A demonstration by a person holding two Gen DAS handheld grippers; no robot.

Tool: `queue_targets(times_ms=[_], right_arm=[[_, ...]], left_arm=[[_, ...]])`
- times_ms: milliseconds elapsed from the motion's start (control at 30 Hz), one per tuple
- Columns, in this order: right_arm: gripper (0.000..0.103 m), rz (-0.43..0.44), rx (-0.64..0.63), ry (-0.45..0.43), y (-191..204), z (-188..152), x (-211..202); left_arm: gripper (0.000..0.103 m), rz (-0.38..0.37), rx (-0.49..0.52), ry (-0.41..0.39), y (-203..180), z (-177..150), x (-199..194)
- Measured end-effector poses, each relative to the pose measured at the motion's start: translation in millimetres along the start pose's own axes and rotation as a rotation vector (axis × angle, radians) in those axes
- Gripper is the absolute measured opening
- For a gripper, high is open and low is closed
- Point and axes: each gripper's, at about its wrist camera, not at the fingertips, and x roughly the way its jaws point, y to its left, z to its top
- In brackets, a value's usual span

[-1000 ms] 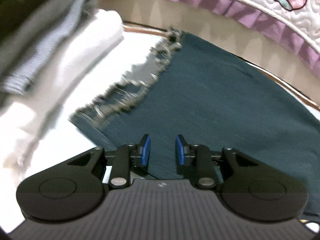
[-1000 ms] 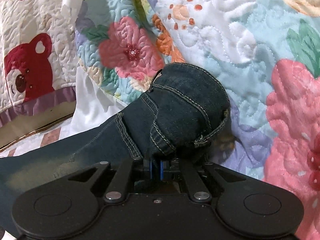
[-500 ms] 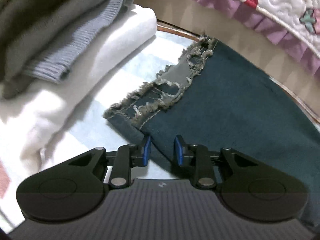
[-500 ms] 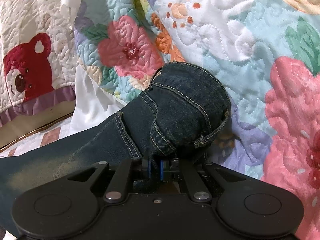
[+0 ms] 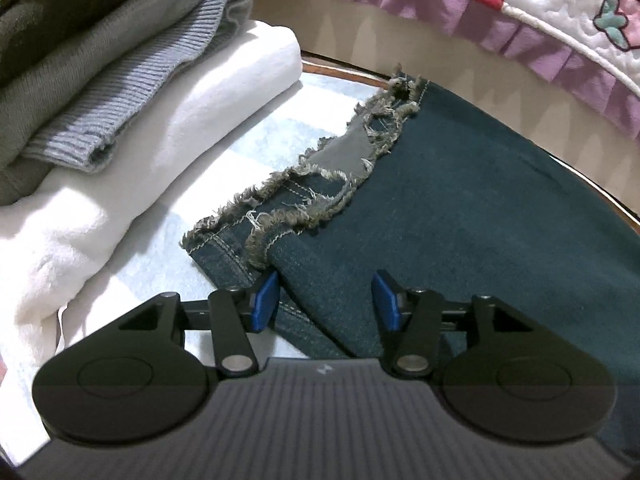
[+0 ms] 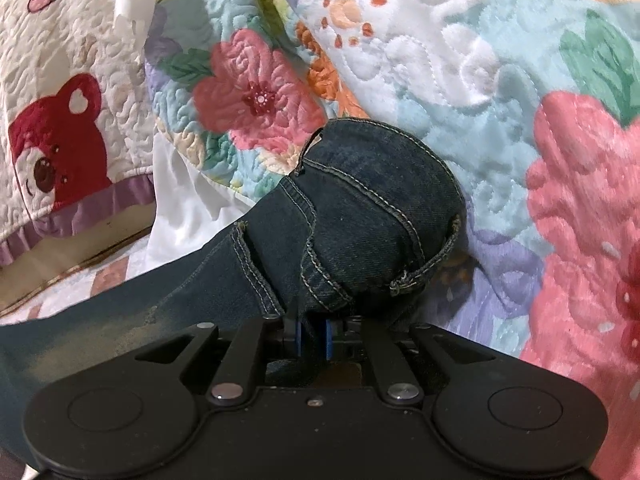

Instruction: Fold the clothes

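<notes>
Dark blue jeans [image 5: 460, 208] lie flat on a pale checked sheet [image 5: 168, 248], their frayed leg hems [image 5: 304, 200] pointing left. My left gripper [image 5: 325, 300] is open, its blue pads straddling the near edge of the leg just behind the hems. In the right wrist view the waist end of the jeans [image 6: 360, 216] is bunched up into a mound against a floral quilt. My right gripper [image 6: 313, 338] is shut on a fold of the jeans' waist.
A stack of folded clothes stands at the left: a white towel [image 5: 160, 128] under a grey ribbed sweater [image 5: 120, 72]. A bear-print quilt with purple frill [image 5: 500, 28] edges the back. The floral quilt [image 6: 460, 80] rises behind the jeans' waist.
My left gripper has slid left along the leg to the frayed hems and its jaws have opened wider. The right gripper keeps its hold and has barely moved.
</notes>
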Motion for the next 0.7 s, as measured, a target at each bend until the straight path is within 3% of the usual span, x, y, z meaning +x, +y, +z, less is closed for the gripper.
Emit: queue_targets(times_ms=[67,100,300,367,500,567,600,700], right_arm=[[0.014,0.012,0.028,0.003,-3.4,-0.7,0.7],[0.014,0.019,0.039,0.002,-5.3,-1.3,0.8],[0.022,0.063,0.114,0.011,-15.5,-6.2,4.9],[0.024,0.072,0.125,0.015,-15.8,-8.3,7.7],[0.024,0.079,0.129,0.016,-18.3,-11.2,10.1],[0.025,0.089,0.158,0.022,-22.0,-11.2,11.2],[0.025,0.094,0.177,0.024,-23.9,-11.1,11.8],[0.025,0.104,0.218,0.023,-26.7,-10.8,12.5]], left_arm=[[0.008,0.023,0.068,-0.025,-5.5,1.1,0.0],[0.007,0.018,0.12,-0.025,-8.2,3.5,-1.0],[0.007,-0.008,0.206,-0.221,-3.1,38.5,-49.3],[0.007,0.024,0.205,-0.206,-1.9,38.3,-40.4],[0.007,0.064,0.174,-0.068,7.6,11.3,0.2],[0.011,0.086,0.18,-0.074,7.4,4.0,3.0],[0.018,0.101,0.187,-0.083,6.2,1.9,2.3],[0.023,0.144,0.189,-0.105,-2.0,3.1,-12.9]])
